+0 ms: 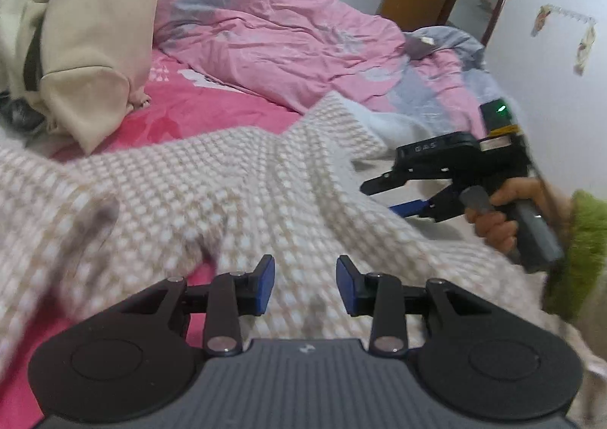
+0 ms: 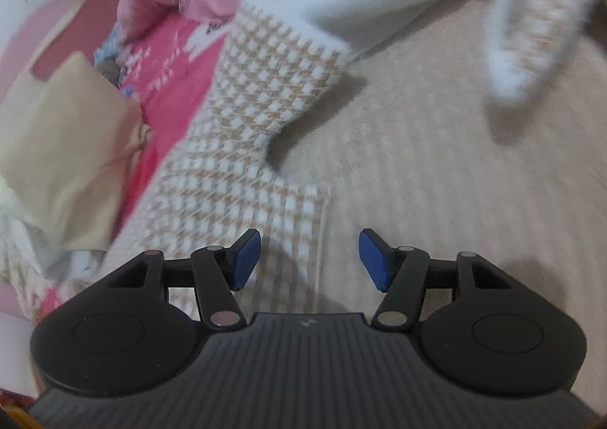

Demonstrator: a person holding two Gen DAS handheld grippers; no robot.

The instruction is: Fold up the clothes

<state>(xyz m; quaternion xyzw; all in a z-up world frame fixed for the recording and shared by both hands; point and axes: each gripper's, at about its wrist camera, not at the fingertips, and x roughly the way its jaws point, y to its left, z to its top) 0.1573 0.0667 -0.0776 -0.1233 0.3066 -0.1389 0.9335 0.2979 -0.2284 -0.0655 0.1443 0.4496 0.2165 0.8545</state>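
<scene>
The bed, under a hot-pink printed sheet, fills the room; a crumpled pink-and-grey duvet is heaped at 12 o'clock in the left wrist view. A beige garment is piled at 10 o'clock.

The task's thing, a houndstooth knit garment in tan and white with a white fleecy lining, lies spread and rumpled across the near half of the bed, from 9 o'clock to 4 o'clock. In the right wrist view a checked part of it, possibly a sleeve, runs toward 12 o'clock with lining turned out.

Left gripper: fingers released, apart above the knit, holding nothing. Right gripper: fingers likewise spread and empty over the garment's edge; a hand with a green fuzzy cuff grips it at 3 o'clock.

Judgement: the garment is not in a folded state; the stage is spreading or starting a fold. The next move calls for each gripper to take an edge or the sleeve.

Legible writing: the right gripper's body shows lettering, too blurred to read with confidence.
</scene>
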